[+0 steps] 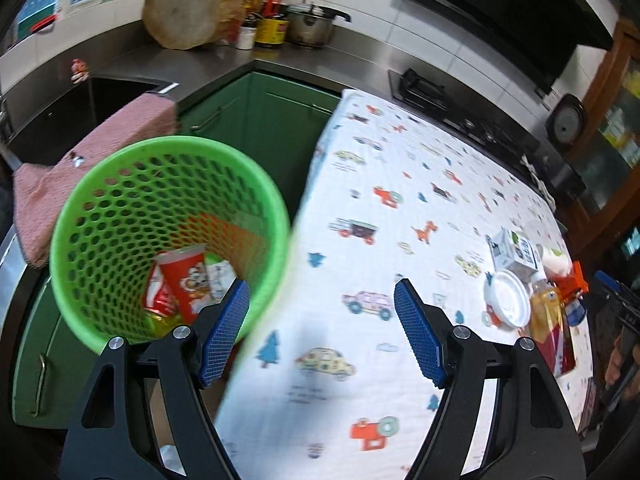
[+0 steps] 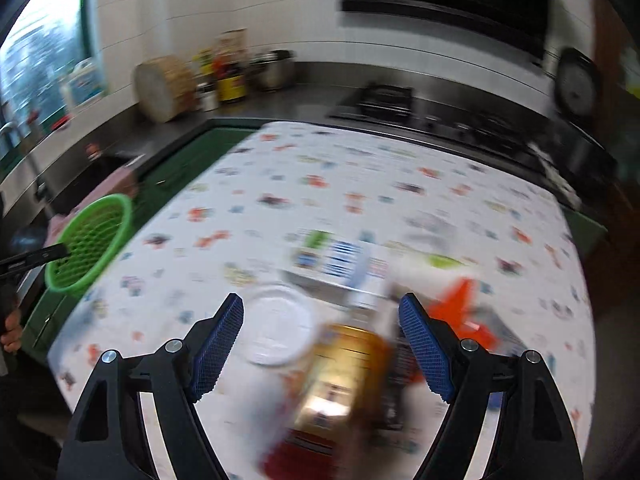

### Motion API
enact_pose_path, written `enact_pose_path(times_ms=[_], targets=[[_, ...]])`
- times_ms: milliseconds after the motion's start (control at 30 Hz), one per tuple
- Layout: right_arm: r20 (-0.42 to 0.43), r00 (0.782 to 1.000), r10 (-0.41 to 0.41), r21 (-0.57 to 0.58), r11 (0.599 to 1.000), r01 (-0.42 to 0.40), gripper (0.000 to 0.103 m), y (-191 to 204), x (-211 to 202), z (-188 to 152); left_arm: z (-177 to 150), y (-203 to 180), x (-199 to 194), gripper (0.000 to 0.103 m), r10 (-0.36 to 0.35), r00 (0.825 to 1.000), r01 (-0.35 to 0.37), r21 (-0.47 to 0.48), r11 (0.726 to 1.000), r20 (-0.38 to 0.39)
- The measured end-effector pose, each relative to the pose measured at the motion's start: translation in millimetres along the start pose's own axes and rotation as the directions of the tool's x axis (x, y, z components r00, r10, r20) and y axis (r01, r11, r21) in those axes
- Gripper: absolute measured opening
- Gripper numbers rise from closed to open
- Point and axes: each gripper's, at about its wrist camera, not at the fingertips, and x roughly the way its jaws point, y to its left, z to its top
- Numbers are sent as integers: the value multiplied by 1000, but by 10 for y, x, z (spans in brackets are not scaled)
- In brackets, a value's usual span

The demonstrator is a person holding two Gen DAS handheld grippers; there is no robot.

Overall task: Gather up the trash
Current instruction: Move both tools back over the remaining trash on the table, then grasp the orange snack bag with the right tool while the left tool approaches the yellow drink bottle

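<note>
Looks like the reach-for-the-next-piece step: right gripper [image 2: 322, 344] has its jaws apart and empty above the blurry pile, with the amber bottle [image 2: 344, 376] at 6 o'clock and the white lid [image 2: 276, 324] beside it. Left gripper [image 1: 320, 332], also apart and empty, has the green basket [image 1: 168, 236] at 9 o'clock, 2 red cups inside. Next I'd guess: center on 1 item, then clamp.

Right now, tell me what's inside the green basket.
In the green basket: a red cup, a crushed red can and a white printed piece. Whatever lies beneath them is hidden.
</note>
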Motion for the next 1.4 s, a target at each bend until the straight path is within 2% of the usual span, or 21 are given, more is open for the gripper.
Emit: enact_pose_path(times_ms=[167,300,567,667,733,900,1000,1233,1400], targets=[[-23,999,-40,93,995,42,77,-444,87,-123,12,-250,114,74,-25,999,26,26,999,-23],[-48,998,-41,119,992,47,77,-554,252,-182,-7,-449,190,74,-34,999,36,54,998,-41],[-79,996,-36,132,990,46,65,-634,517,-216,-39,-695,290,74,-43,996,50,96,994,-72],[-80,996,-38,133,990,49,58,-659,570,-217,-57,-778,329,74,-51,995,60,106,993,-84],[-77,996,-35,132,990,45,51,-658,575,-216,-72,-830,357,74,-60,994,71,109,991,-94],[-49,998,-25,139,990,31,38,-686,501,-224,-131,-1012,418,74,-78,990,94,133,987,-117],[-34,999,-21,138,990,25,35,-702,433,-233,-172,-1155,453,74,-98,986,118,150,982,-136],[2,1000,-7,133,991,6,34,-740,205,-290,-289,-1606,548,74,-155,970,191,194,962,-187],[26,1000,0,129,992,-3,34,-780,2,-365,-409,-2041,603,76,-208,950,262,232,937,-233]])
